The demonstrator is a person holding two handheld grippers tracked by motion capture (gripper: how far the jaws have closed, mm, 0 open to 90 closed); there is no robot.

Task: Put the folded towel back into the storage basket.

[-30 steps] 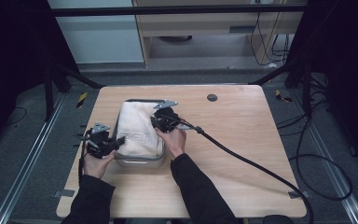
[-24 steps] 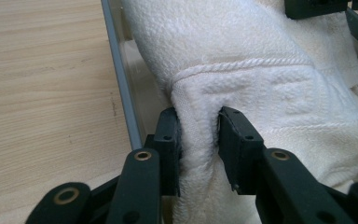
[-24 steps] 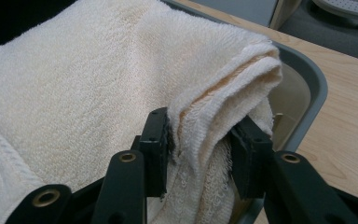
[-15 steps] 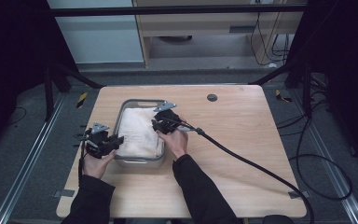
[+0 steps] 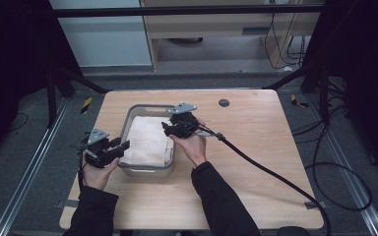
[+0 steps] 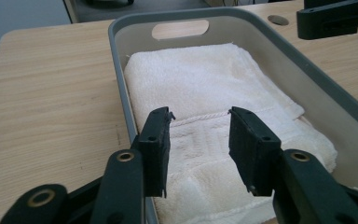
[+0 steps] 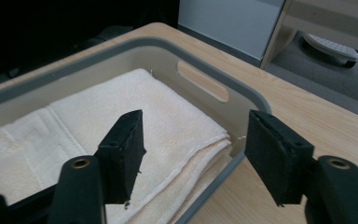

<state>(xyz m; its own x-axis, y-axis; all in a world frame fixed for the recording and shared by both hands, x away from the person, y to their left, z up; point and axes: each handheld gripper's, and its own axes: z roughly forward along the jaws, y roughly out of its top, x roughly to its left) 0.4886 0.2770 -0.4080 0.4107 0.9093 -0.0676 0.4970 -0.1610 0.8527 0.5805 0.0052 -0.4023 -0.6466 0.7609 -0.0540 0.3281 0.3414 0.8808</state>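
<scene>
A folded white towel (image 5: 146, 140) lies inside a grey bin (image 5: 145, 170) on the wooden table. My left gripper (image 5: 123, 146) hovers at the bin's near left corner. In the left gripper view its jaws (image 6: 199, 122) stand apart above the towel (image 6: 200, 74), just beside the bin's wall (image 6: 121, 88). My right gripper (image 5: 166, 129) hangs over the towel's right edge. In the right gripper view (image 7: 193, 127) it is open above the towel (image 7: 135, 100) and the bin's rim (image 7: 254, 95). Both pairs of jaws have just been opening, with nothing between them.
A thick black cable (image 5: 275, 172) trails from the right gripper across the table to its near right corner. A dark round grommet (image 5: 223, 103) sits in the tabletop behind the bin. Bare wood (image 5: 266, 132) lies to the right of the bin.
The right gripper has lifted a little off the towel's right edge. Both grippers' jaws stand wider than before. The left hand has stayed where it was.
</scene>
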